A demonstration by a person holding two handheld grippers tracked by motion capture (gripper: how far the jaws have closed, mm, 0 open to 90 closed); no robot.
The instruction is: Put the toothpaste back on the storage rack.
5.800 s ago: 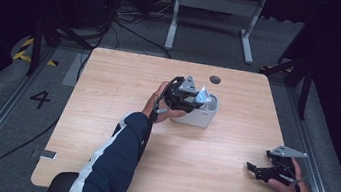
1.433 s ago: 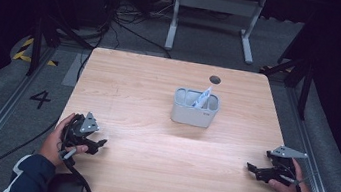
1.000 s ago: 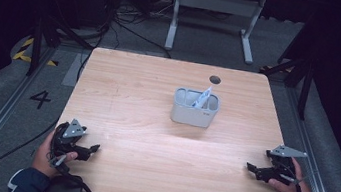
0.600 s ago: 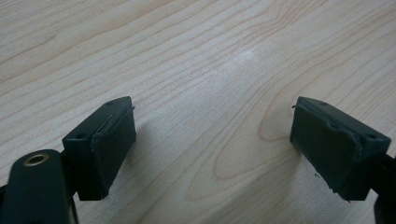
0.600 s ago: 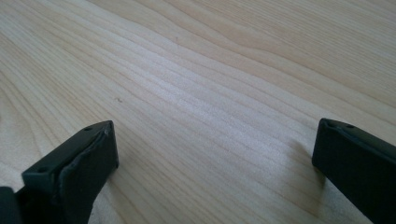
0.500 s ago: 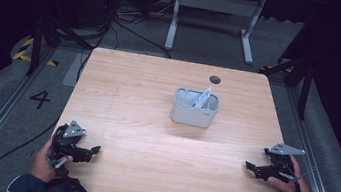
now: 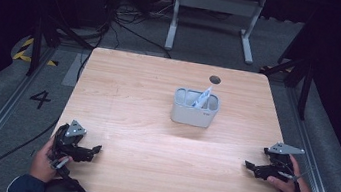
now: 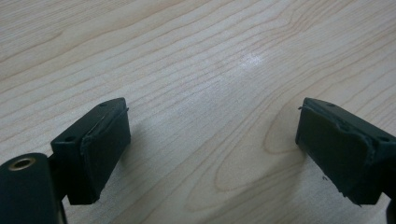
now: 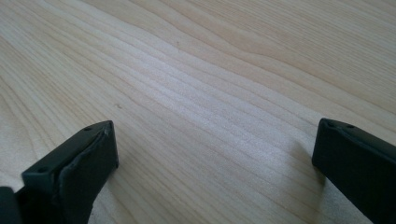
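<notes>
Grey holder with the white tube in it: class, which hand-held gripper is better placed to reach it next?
Probably the right hand-held gripper: open, empty, slightly nearer the grey holder. The left hand-held gripper, jaws just opening, sits farther off.

My left gripper (image 7: 95, 150) and right gripper (image 7: 248, 165) rest at the tabletop's (image 7: 145, 117) near corners; the holder (image 7: 194, 110) stands between, farther back.

Overhead forward-down view; two low close-ups of shared table (image 7: 151, 144) wood.
</notes>
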